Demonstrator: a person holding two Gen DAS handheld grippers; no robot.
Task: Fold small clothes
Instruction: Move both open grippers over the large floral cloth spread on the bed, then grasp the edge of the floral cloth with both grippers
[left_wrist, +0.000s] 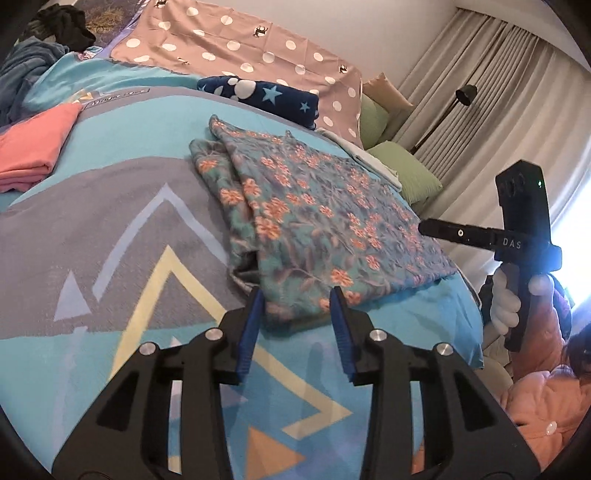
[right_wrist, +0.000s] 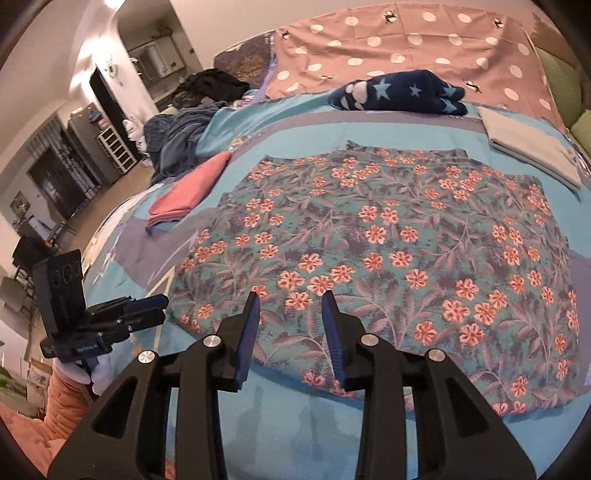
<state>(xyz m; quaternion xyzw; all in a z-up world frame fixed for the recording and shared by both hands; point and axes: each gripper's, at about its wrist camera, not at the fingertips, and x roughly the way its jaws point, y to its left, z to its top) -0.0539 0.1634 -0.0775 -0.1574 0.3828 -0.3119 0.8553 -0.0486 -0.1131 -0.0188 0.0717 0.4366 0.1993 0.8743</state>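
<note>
A teal garment with orange flowers (left_wrist: 314, 218) lies spread flat on the bed, also filling the right wrist view (right_wrist: 388, 258). My left gripper (left_wrist: 297, 295) is open and empty, its tips just over the garment's near corner. My right gripper (right_wrist: 290, 299) is open and empty, hovering above the garment's near edge. The right gripper also shows in the left wrist view (left_wrist: 424, 226), held off the bed's right side. The left gripper also shows at the left of the right wrist view (right_wrist: 160, 306), beside the garment's left corner.
A folded pink garment (left_wrist: 33, 147) lies left on the teal patterned bedspread (left_wrist: 110, 240). A navy star-print bundle (right_wrist: 399, 94), a folded grey cloth (right_wrist: 532, 144), a polka-dot sheet (right_wrist: 406, 48) and dark clothes piles (right_wrist: 184, 129) lie farther back. Green pillows (left_wrist: 410, 166) and curtains (left_wrist: 480, 92) stand right.
</note>
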